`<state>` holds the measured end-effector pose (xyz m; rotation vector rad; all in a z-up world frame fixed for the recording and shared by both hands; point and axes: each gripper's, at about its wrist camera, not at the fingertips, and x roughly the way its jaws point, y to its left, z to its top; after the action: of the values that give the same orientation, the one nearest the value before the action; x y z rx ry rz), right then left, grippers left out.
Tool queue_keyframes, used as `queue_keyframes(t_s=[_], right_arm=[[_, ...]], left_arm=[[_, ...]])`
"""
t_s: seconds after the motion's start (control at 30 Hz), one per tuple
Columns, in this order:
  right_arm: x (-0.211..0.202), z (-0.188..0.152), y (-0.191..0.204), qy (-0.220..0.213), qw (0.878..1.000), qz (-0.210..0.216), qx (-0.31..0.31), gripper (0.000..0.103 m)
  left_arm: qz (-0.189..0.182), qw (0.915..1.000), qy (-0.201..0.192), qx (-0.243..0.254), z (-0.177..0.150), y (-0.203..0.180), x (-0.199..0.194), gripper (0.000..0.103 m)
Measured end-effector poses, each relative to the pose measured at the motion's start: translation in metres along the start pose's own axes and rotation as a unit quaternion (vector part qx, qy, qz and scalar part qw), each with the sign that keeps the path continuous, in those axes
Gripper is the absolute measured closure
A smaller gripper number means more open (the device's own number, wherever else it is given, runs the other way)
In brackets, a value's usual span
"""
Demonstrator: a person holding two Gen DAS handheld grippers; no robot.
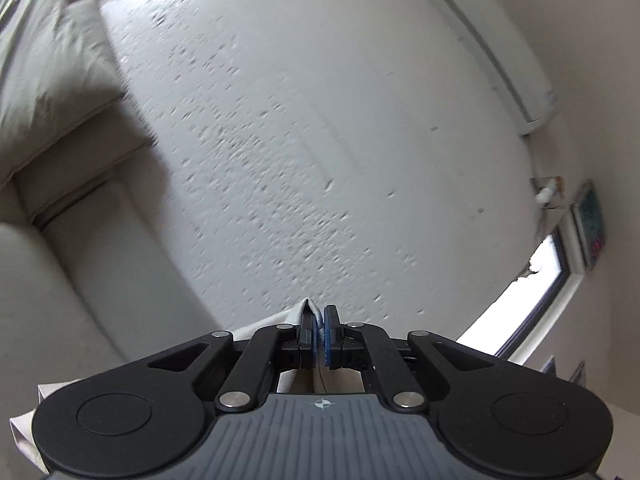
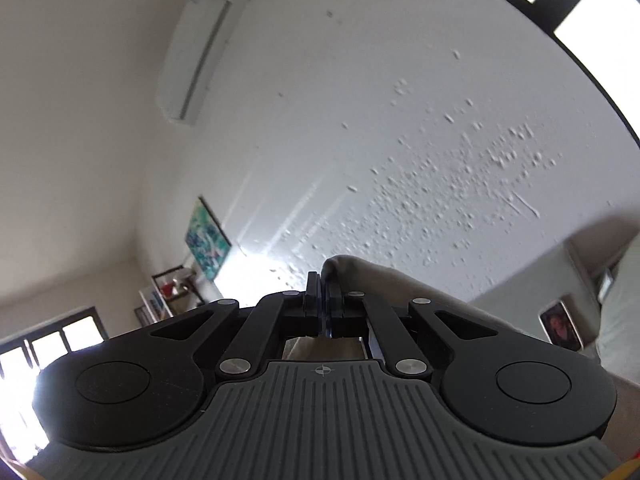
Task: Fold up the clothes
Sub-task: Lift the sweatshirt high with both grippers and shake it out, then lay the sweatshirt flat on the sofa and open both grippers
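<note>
Both grippers point up at the ceiling. My left gripper (image 1: 319,314) is shut on a fold of pale beige cloth (image 1: 294,314); the cloth pokes out above the fingertips and hangs down to the left (image 1: 26,436) behind the gripper body. My right gripper (image 2: 323,280) is shut on the same kind of beige cloth (image 2: 384,284), which bulges over the right finger and falls away to the right. Most of the garment is hidden below both grippers.
A textured white ceiling (image 1: 320,140) fills both views. A wall air conditioner (image 2: 196,52) is mounted high. Curtains (image 1: 44,64) hang at the left view's left side. A bright window (image 1: 524,300) and a painting (image 2: 208,240) are on the walls.
</note>
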<state>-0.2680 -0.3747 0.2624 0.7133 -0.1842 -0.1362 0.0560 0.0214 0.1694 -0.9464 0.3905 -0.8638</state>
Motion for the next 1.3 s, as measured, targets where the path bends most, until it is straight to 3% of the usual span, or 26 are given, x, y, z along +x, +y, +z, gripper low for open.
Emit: queue_keyframes(t_s=[0.1, 0.17, 0.33, 0.43, 0.5, 0.7, 0.93, 1.07, 1.2, 1.3], right_arm=[[0.069, -0.009, -0.054, 0.059, 0.993, -0.079, 0.063, 0.102], [0.109, -0.010, -0.076, 0.067, 0.989, -0.123, 0.057, 0.102], [0.132, 0.019, -0.056, -0.009, 0.996, -0.089, -0.005, 0.102], [0.113, 0.034, -0.038, -0.044, 0.996, -0.068, -0.046, 0.102], [0.100, 0.028, -0.043, -0.037, 0.996, -0.071, -0.050, 0.102], [0.077, -0.044, -0.098, 0.056, 0.987, -0.147, -0.037, 0.102], [0.061, -0.151, -0.172, 0.179, 0.954, -0.239, 0.000, 0.102], [0.047, -0.187, -0.194, 0.222, 0.938, -0.267, 0.010, 0.102], [0.032, -0.200, -0.195, 0.234, 0.930, -0.283, 0.003, 0.102], [0.023, -0.204, -0.196, 0.240, 0.924, -0.298, 0.012, 0.102]], left_arm=[[0.065, 0.9966, 0.047, -0.020, 0.002, 0.038, 0.071, 0.102], [0.065, 0.9966, 0.047, -0.016, 0.011, 0.039, 0.102, 0.102], [-0.017, 0.9988, 0.000, 0.046, 0.037, -0.004, 0.114, 0.102], [-0.020, 0.9980, 0.002, 0.060, 0.029, -0.001, 0.105, 0.102], [-0.011, 0.9981, 0.014, 0.059, 0.018, 0.011, 0.099, 0.102], [0.091, 0.9913, 0.088, 0.035, -0.050, 0.090, 0.095, 0.102], [0.231, 0.9609, 0.150, -0.027, -0.123, 0.192, 0.059, 0.102], [0.259, 0.9501, 0.172, -0.021, -0.140, 0.207, 0.039, 0.102], [0.274, 0.9441, 0.183, 0.002, -0.145, 0.204, 0.030, 0.102], [0.295, 0.9339, 0.198, 0.042, -0.150, 0.198, 0.031, 0.102]])
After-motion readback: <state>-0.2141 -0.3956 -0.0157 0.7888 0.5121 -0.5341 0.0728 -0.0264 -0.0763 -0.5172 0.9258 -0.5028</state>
